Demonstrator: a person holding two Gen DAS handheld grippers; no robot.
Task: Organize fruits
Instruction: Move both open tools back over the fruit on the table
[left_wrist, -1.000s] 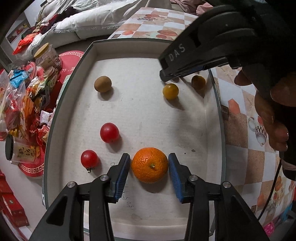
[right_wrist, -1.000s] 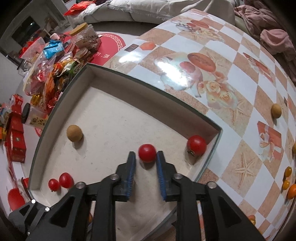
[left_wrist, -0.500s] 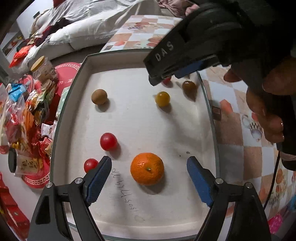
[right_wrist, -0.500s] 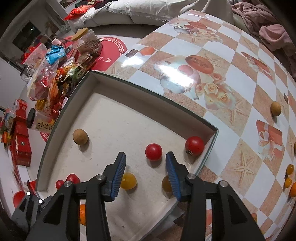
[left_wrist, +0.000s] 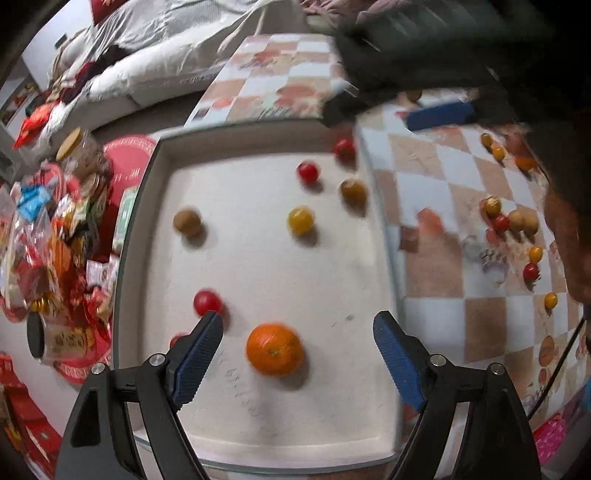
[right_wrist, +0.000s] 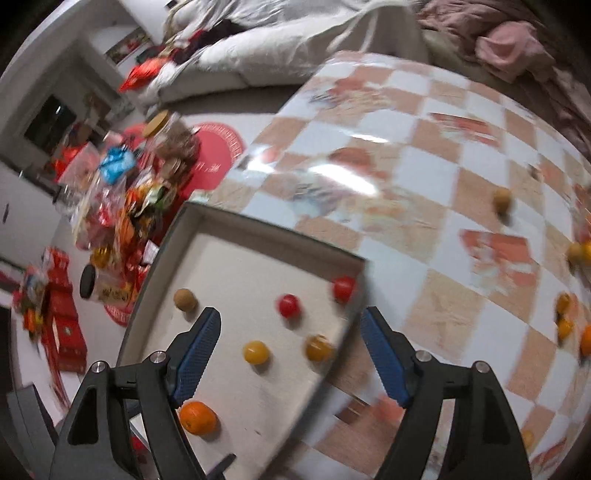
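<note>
1. Fruits lie scattered on the white floor of a shallow tray (left_wrist: 380, 206): an orange (left_wrist: 275, 349), a red tomato (left_wrist: 207, 302), a yellow tomato (left_wrist: 300, 220), a brown round fruit (left_wrist: 187, 222), and more small red and amber ones near the far right corner.
2. Left gripper (left_wrist: 297, 356) is spread wide and grasps nothing; the orange sits between its blue pads, touching neither.
3. Right gripper (right_wrist: 290, 354) is likewise released and empty, above the tray's right side, with the yellow tomato (right_wrist: 255, 352) and an amber fruit (right_wrist: 318, 348) between its fingers.
4. More small fruits (left_wrist: 511, 221) lie loose on the checkered tablecloth (right_wrist: 424, 177) to the right of the tray.
5. Snack packets (left_wrist: 48, 236) are heaped to the left of the tray.
</note>
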